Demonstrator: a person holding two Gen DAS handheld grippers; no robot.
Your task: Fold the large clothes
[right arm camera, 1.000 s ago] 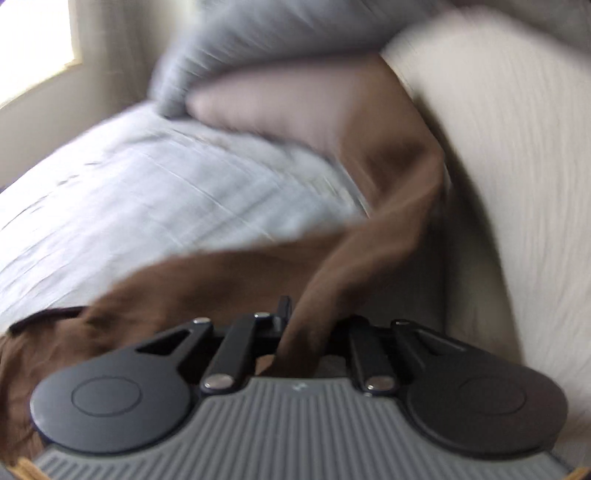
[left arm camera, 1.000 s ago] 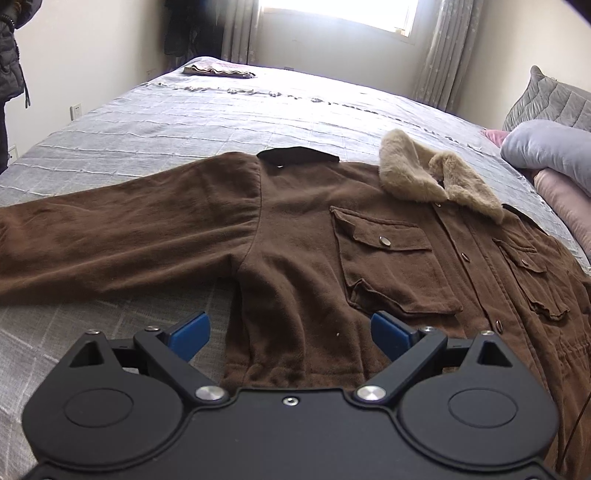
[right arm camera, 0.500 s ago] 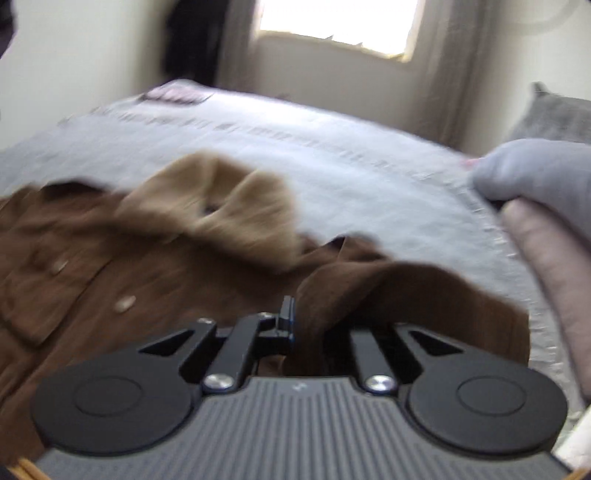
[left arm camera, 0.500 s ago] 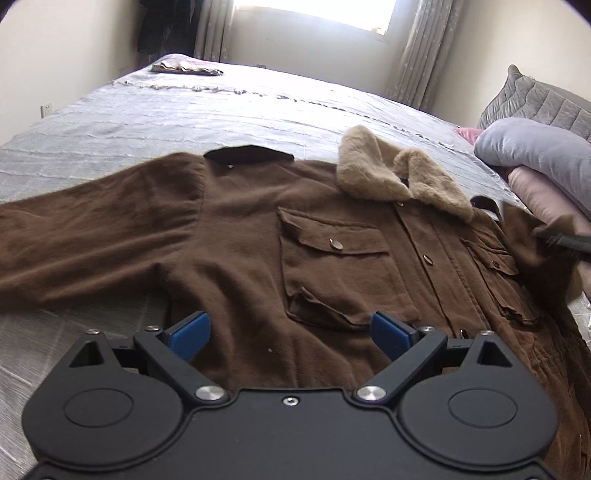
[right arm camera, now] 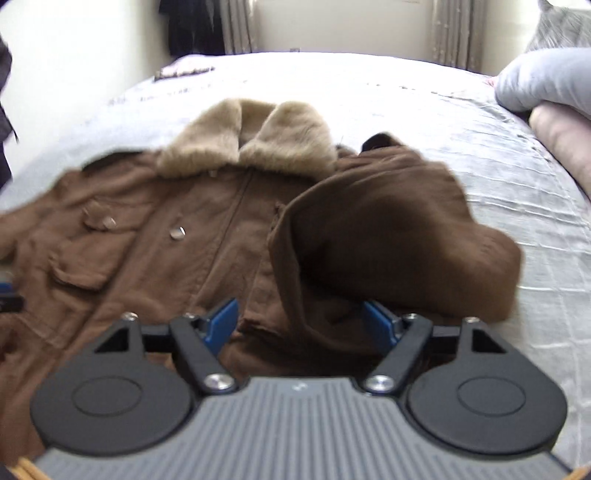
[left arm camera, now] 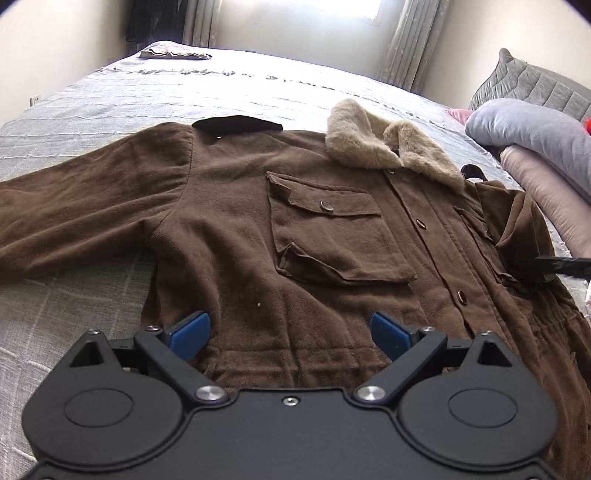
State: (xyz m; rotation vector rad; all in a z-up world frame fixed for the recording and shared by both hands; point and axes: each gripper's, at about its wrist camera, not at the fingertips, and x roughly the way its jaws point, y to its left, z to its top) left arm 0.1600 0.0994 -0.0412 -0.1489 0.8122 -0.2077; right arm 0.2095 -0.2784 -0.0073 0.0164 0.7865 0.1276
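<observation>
A brown jacket with a tan fur collar lies front-up on a grey bed. Its one sleeve stretches out flat to the left. The other sleeve is folded over the jacket's right chest. My right gripper hovers just before that folded sleeve, its jaws opening, blue pads apart, the sleeve's cloth lying between them without being pressed. My left gripper stands open above the jacket's lower front with nothing held. The right gripper's finger shows as a black bar at the right edge.
Grey and pink pillows are stacked at the right of the bed, also seen as pillows in the right wrist view. A folded cloth lies at the far corner. Curtains and dark hanging clothes stand beyond.
My right gripper carried the right sleeve from beside the pillows across onto the jacket's chest, then its jaws parted and released the cloth. The left gripper drifted slightly nearer the jacket, still open.
</observation>
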